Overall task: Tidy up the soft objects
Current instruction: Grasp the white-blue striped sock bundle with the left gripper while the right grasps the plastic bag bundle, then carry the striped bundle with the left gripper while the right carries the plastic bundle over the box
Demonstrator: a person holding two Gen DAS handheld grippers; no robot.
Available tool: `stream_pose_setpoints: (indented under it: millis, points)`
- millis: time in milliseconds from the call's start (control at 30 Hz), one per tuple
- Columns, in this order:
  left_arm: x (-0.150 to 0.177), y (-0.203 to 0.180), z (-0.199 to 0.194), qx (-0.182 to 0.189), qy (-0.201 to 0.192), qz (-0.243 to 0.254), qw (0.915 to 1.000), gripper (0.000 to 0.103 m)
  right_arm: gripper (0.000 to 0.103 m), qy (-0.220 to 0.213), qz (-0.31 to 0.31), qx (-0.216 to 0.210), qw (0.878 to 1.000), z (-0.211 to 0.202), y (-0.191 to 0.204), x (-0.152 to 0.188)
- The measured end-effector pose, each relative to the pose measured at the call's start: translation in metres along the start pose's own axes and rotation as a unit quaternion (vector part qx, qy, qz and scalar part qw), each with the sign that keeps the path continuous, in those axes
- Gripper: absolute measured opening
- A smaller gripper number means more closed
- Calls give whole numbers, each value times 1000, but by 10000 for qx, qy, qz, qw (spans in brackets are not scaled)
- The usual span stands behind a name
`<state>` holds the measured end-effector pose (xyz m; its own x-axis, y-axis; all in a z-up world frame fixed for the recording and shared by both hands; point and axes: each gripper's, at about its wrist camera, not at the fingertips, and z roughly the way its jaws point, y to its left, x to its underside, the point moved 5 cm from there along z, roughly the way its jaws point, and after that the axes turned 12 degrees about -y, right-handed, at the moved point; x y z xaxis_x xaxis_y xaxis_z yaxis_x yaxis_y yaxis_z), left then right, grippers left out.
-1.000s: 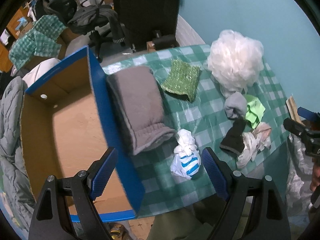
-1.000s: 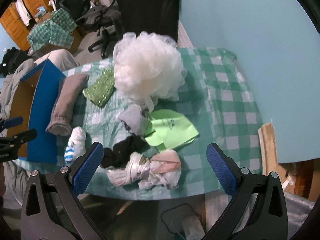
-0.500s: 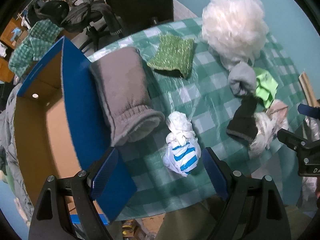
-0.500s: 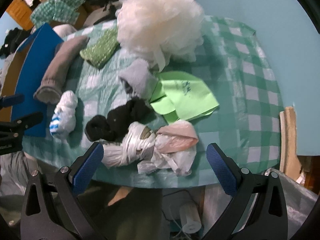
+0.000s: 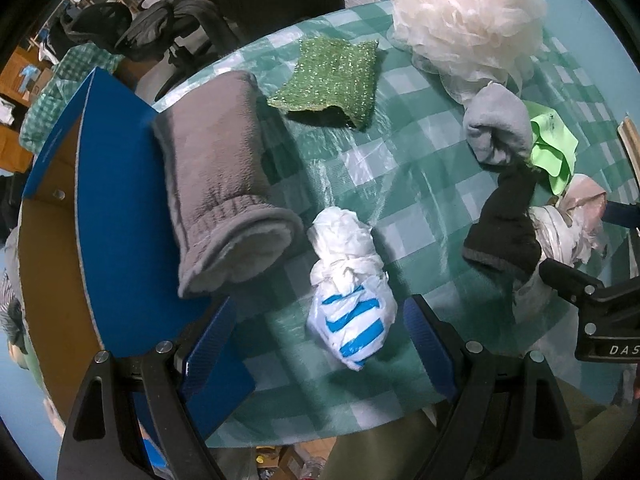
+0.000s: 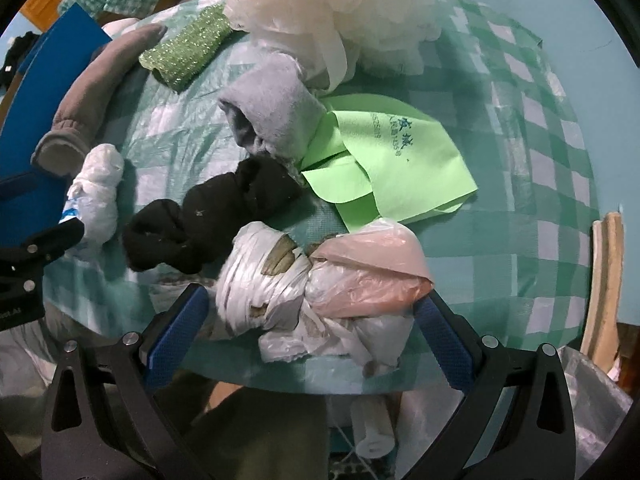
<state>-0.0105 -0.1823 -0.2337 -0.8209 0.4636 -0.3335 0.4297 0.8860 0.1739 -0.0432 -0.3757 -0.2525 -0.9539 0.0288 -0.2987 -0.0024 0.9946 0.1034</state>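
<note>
Soft things lie on a green checked tablecloth. My left gripper is open, its jaws either side of a knotted white bag with blue stripes. A grey rolled fleece leans on the blue-edged cardboard box. My right gripper is open around a bundle of white and pink plastic bags at the table's front edge. Behind the bundle lie a black sock, a grey sock and a light green cloth.
A big white mesh pouf and a green glittery sponge cloth lie at the back. The box stands open at the table's left. A wooden board leans at the right. An office chair stands behind the table.
Both grippers have moved forward and down toward the table. The striped bag now sits between the left jaws and the plastic bag bundle between the right jaws.
</note>
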Motion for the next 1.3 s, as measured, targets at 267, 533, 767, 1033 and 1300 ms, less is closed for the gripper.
stream_pose_setpoints:
  millis: [267, 533, 767, 1033, 1300]
  points:
    - [-5, 1, 19, -85, 96, -56, 9999, 87, 93, 120, 150, -303, 9994, 13, -5, 2]
    - [4, -5, 30, -132, 247, 102, 9996, 86, 46, 130, 197, -574, 9981, 15, -1, 5]
    - [11, -10, 26, 152, 165, 170, 9996, 51, 35, -17, 57, -440, 9990, 0, -10, 0]
    - [20, -7, 3, 115, -168, 347, 9992, 45, 34, -201, -83, -232, 9995, -22, -15, -7]
    - [12, 0, -29, 144, -541, 346, 9978, 45, 34, -409, -219, -107, 9989, -43, -15, -18]
